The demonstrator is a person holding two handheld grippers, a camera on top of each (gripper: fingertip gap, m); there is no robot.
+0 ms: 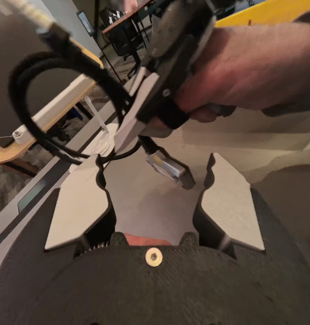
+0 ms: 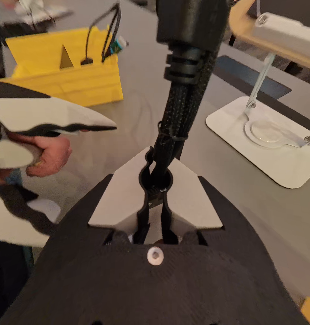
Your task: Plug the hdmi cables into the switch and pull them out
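While clamped in right gripper (image 2: 155, 168), HDMI cable (image 2: 175, 116), left gripper (image 1: 155, 168) spread beside it.

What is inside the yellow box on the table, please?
The yellow box has slots on top. Thin black cables and a small green part stick out of them. Its walls cover everything lower, so what else it holds cannot be seen.

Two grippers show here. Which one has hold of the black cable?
The right gripper: its white fingers are closed on the black cable. The left gripper is spread open and empty, with the cable's silver plug hanging between its fingertips.
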